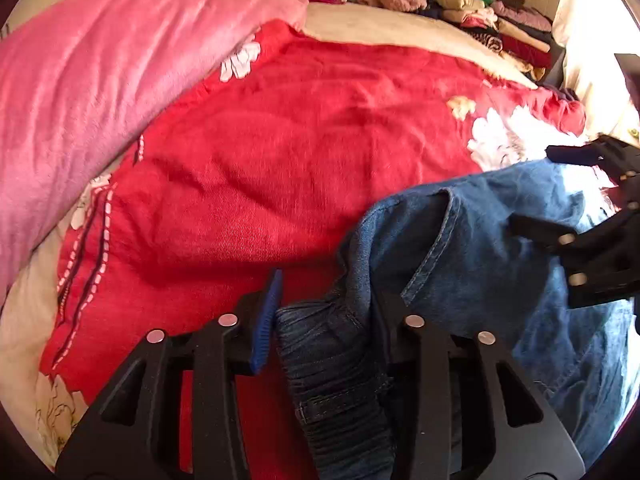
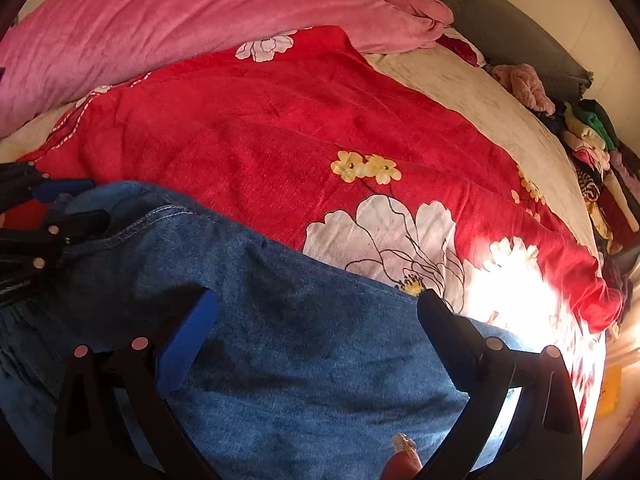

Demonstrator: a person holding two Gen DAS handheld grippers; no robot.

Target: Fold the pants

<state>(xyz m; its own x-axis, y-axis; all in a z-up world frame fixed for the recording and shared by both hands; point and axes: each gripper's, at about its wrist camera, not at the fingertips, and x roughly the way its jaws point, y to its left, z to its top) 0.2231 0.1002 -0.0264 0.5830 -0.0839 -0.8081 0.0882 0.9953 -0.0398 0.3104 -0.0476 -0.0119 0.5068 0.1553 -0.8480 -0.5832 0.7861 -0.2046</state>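
Observation:
Blue denim pants (image 1: 472, 248) lie crumpled on a red flowered blanket (image 1: 280, 152), their dark elastic waistband (image 1: 328, 360) toward the camera. My left gripper (image 1: 330, 294) is shut on that waistband: the blue pad (image 1: 266, 320) presses its left side, and denim hides the other finger's tip. In the right wrist view the pants (image 2: 304, 360) spread flat below my right gripper (image 2: 318, 294), which hangs wide open just above the cloth with nothing pinched. The left gripper (image 2: 76, 204) shows at the far left edge, on the pants' seam. The right gripper (image 1: 560, 192) appears at the right in the left wrist view.
A big pink quilt (image 1: 100, 92) is heaped along the left and back. Stacks of folded clothes (image 1: 492, 28) line the far right of the bed. Strong sunlight (image 2: 512, 304) glares on the blanket at the right. A person's fingertip (image 2: 400, 458) shows at the bottom edge.

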